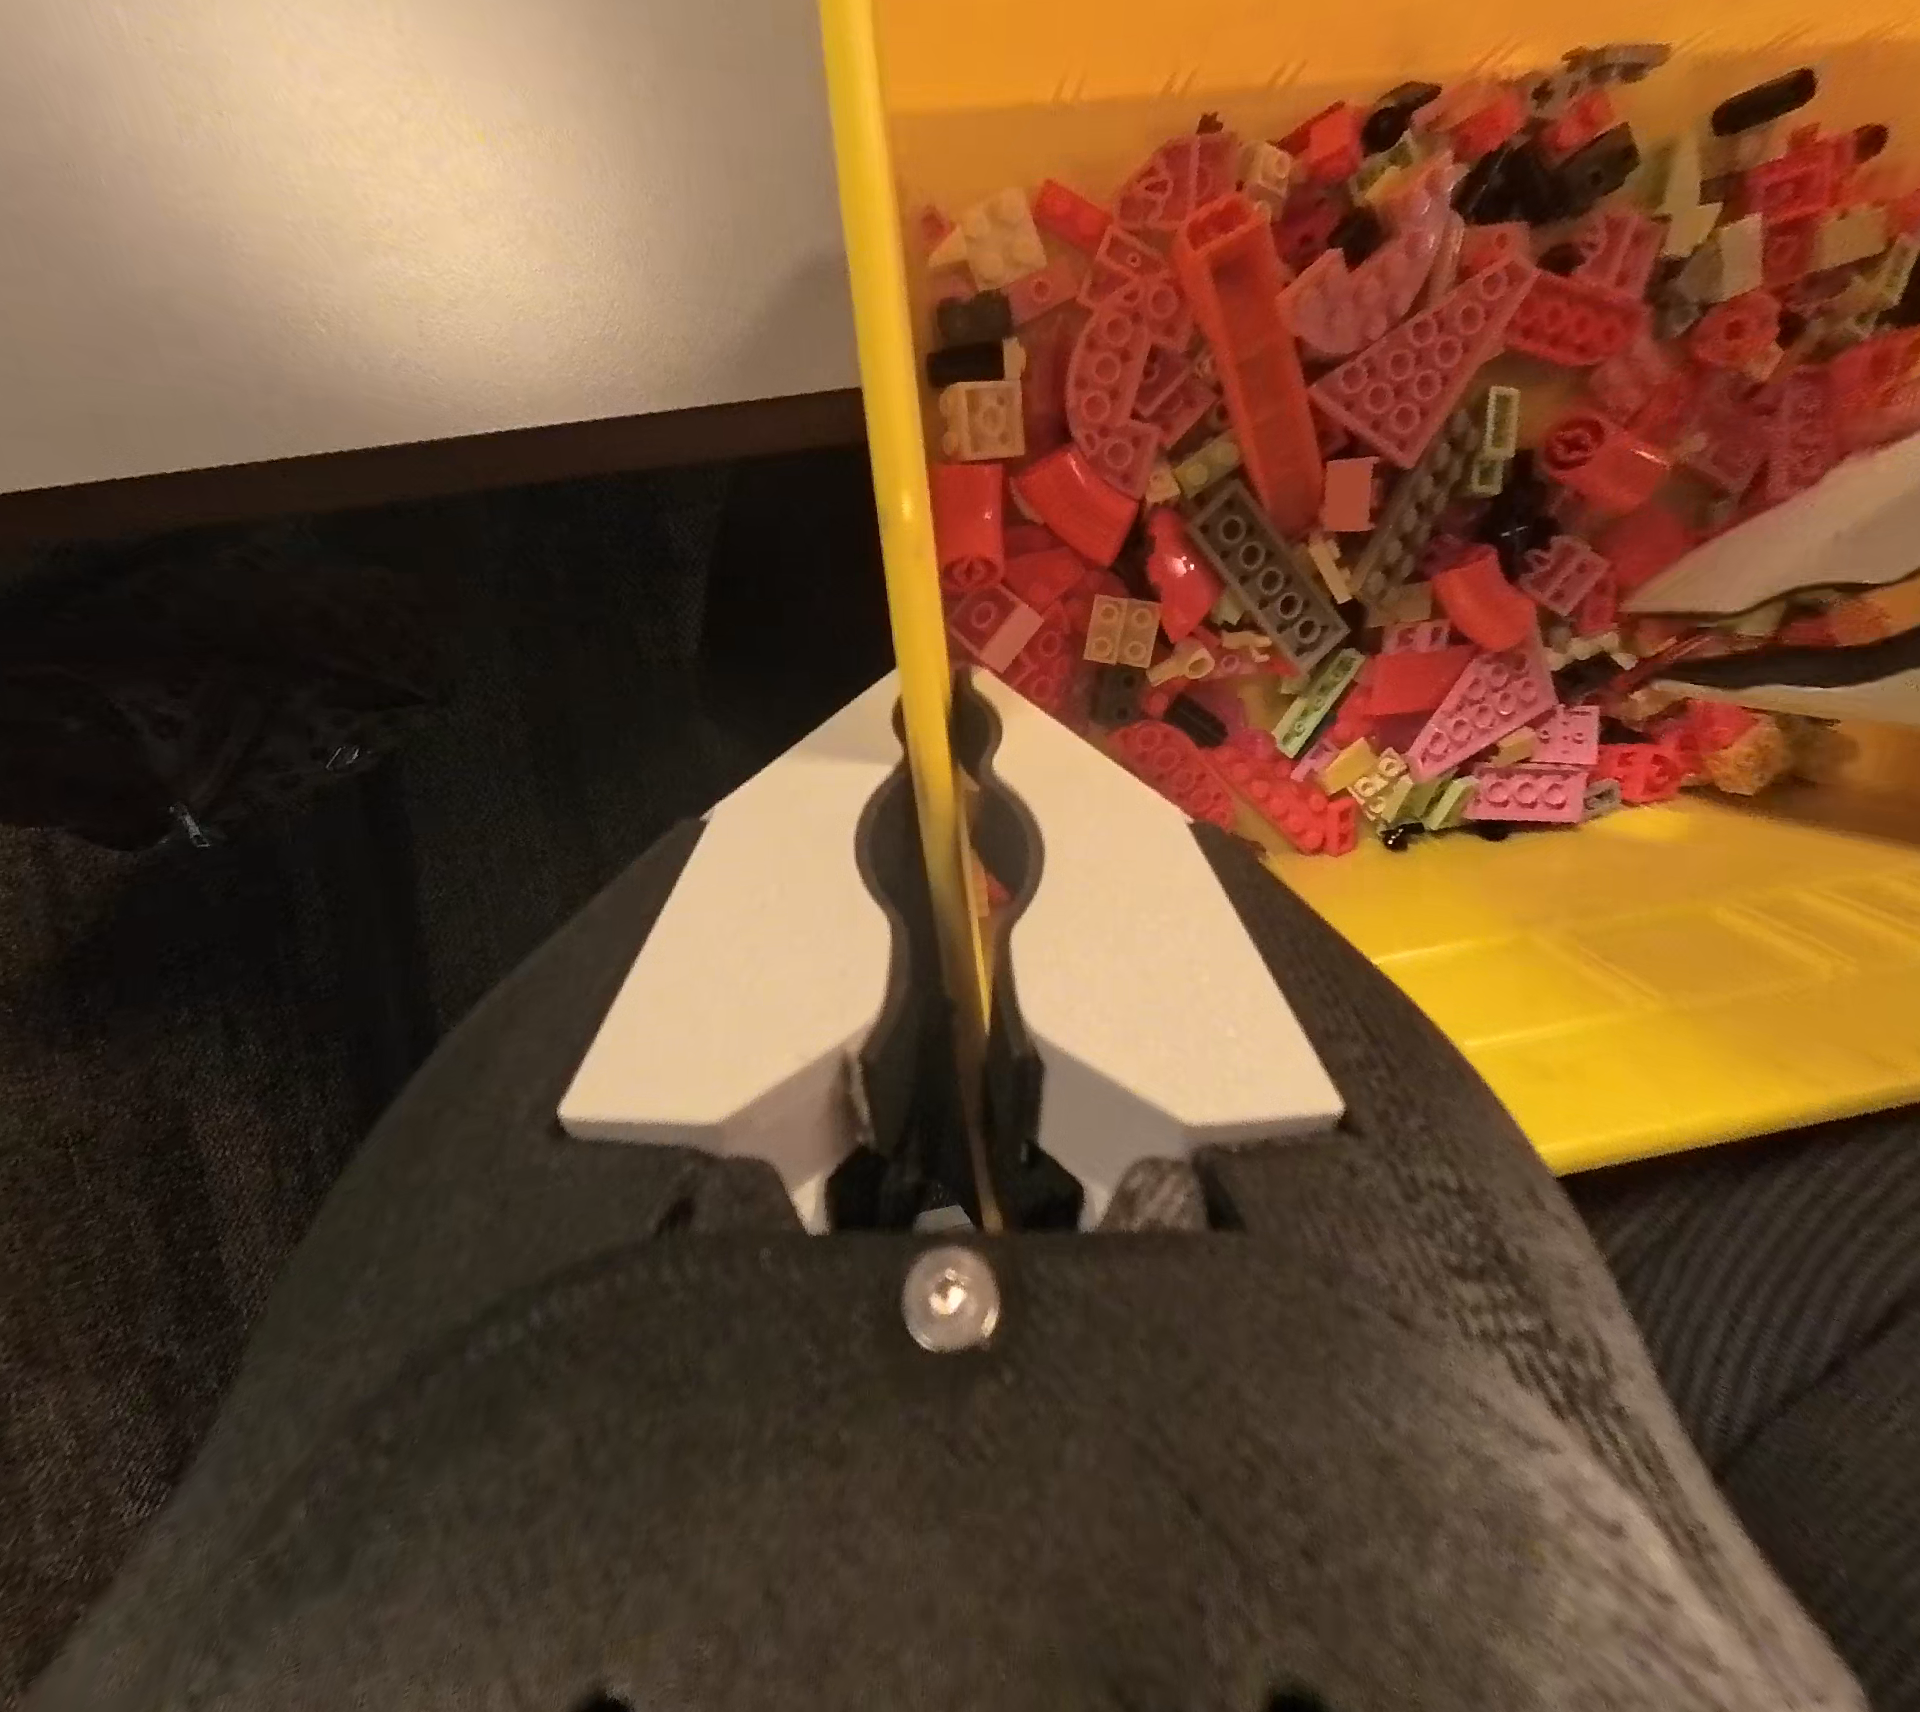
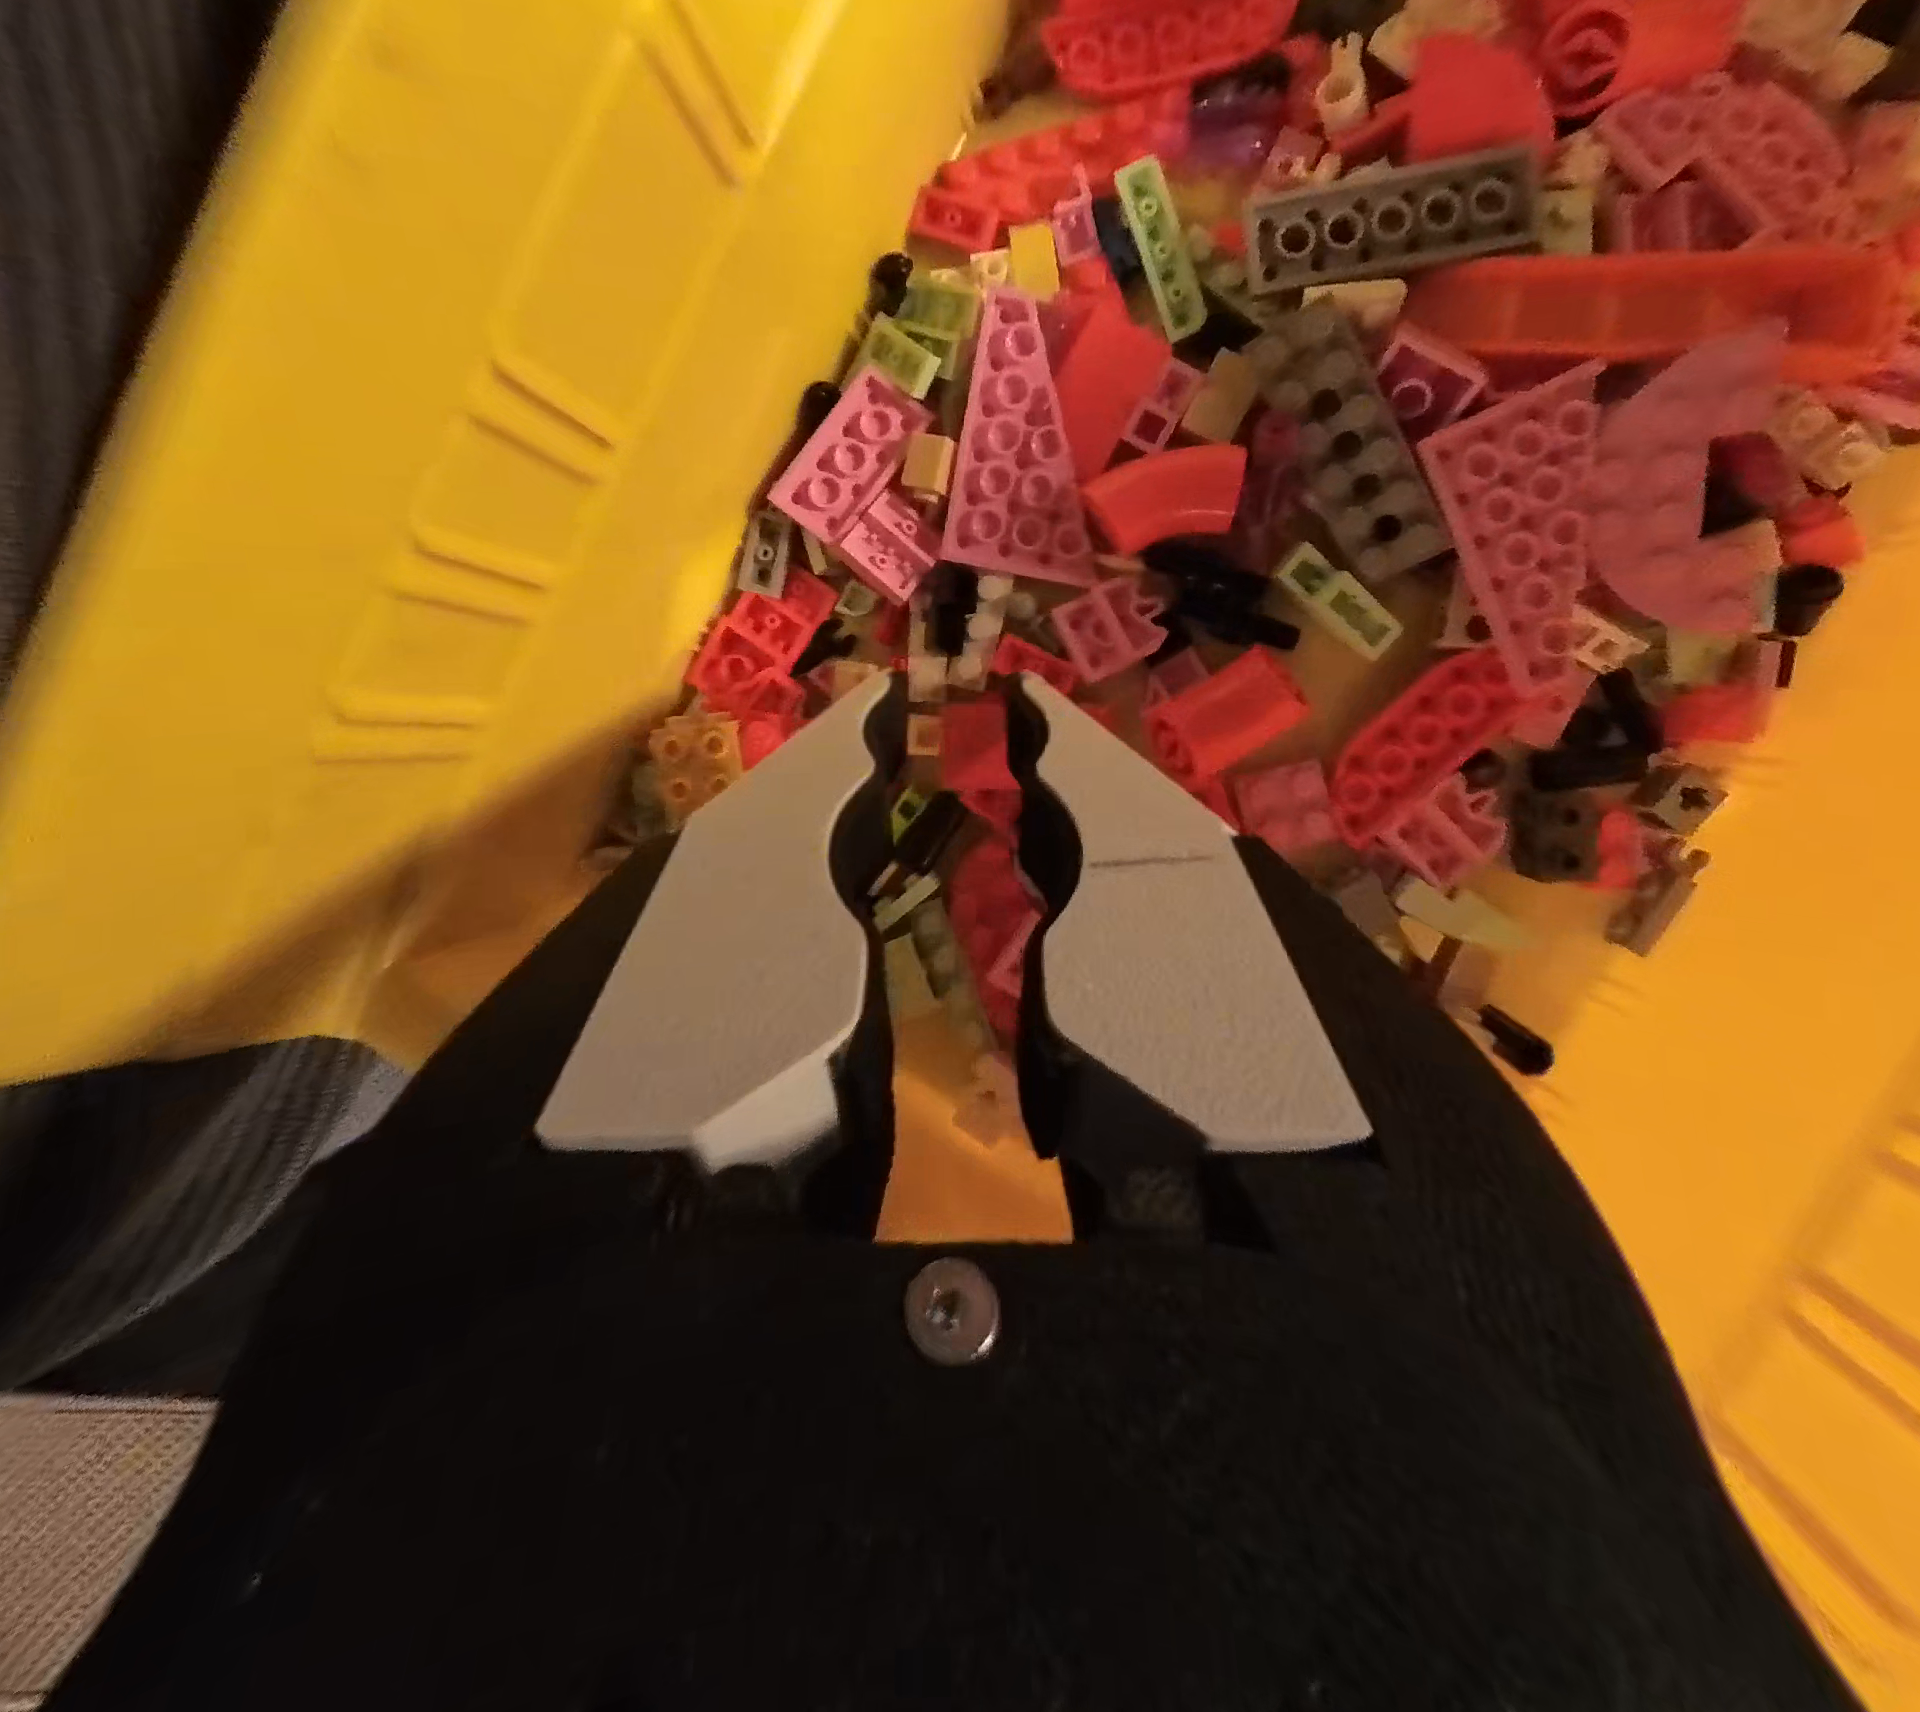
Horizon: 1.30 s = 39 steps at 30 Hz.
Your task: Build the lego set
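We see the left gripper (image 1: 940, 727) closed tight on the thin rim (image 1: 883, 374) of a yellow plastic bin (image 1: 1351, 0), the edge running straight up between its pressed fingers (image 1: 831, 779). The bin is tipped on its side over dark fabric (image 1: 364, 727), with a pale wall (image 1: 364, 104) behind that rim. Inside the bin, against its far wall, a heap of small building bricks (image 1: 1403, 467) lies piled: red, pink, grey, black and pale green.

The right gripper (image 2: 956, 696) reaches into the bin, its tips right at the near edge of the brick pile (image 2: 1351, 415). Its jaws stand slightly apart, with a small red brick (image 2: 977, 748) showing between them; we cannot tell whether the pads press on it. A pink wedge plate (image 2: 1013, 436) lies just beyond the tips, and the bin's ribbed wall (image 2: 468, 312) rises beside them.
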Available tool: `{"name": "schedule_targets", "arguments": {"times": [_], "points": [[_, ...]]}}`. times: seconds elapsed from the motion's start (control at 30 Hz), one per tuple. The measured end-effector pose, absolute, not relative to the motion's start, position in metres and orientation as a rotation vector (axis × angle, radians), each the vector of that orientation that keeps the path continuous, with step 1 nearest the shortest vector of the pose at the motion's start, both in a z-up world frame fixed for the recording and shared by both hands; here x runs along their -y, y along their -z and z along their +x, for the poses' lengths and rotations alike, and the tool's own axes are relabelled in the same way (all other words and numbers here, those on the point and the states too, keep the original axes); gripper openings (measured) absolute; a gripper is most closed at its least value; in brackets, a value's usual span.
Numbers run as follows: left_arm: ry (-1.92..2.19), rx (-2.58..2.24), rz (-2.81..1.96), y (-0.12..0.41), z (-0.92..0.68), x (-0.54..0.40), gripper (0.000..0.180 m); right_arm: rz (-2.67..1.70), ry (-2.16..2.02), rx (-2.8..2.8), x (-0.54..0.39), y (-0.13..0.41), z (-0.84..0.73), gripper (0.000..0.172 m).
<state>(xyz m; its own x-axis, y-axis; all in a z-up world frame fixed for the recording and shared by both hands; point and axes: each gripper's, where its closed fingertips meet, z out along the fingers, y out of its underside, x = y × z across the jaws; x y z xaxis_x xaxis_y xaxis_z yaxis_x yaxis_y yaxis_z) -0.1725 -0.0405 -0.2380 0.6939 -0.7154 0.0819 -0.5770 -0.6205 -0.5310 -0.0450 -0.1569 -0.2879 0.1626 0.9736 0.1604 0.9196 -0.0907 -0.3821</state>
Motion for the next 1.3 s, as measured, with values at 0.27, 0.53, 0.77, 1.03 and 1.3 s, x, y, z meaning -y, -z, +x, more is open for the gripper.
{"name": "schedule_targets", "arguments": {"times": [0.27, 0.53, 0.77, 1.03, 1.3], "points": [[0.395, -1.002, -2.441, 0.241, -0.173, 0.040, 0.001, -2.021, -0.156, 1.824, 0.153, 0.295, -0.048, 0.023], [0.386, -1.011, -2.451, 0.244, -0.172, 0.040, 0.001, -1.924, 0.010, 1.922, 0.148, 0.302, -0.049, 0.018], [0.401, -1.011, -2.453, 0.244, -0.169, 0.038, 0.001, -1.886, 0.032, 1.884, 0.142, 0.298, -0.045, 0.017], [0.400, -1.017, -2.456, 0.243, -0.170, 0.037, 0.001, -1.888, -0.119, 1.724, 0.137, 0.272, -0.039, 0.000], [0.391, -1.024, -2.459, 0.243, -0.171, 0.036, 0.001, -1.928, -0.207, 1.807, 0.150, 0.287, -0.051, 0.019]]}}
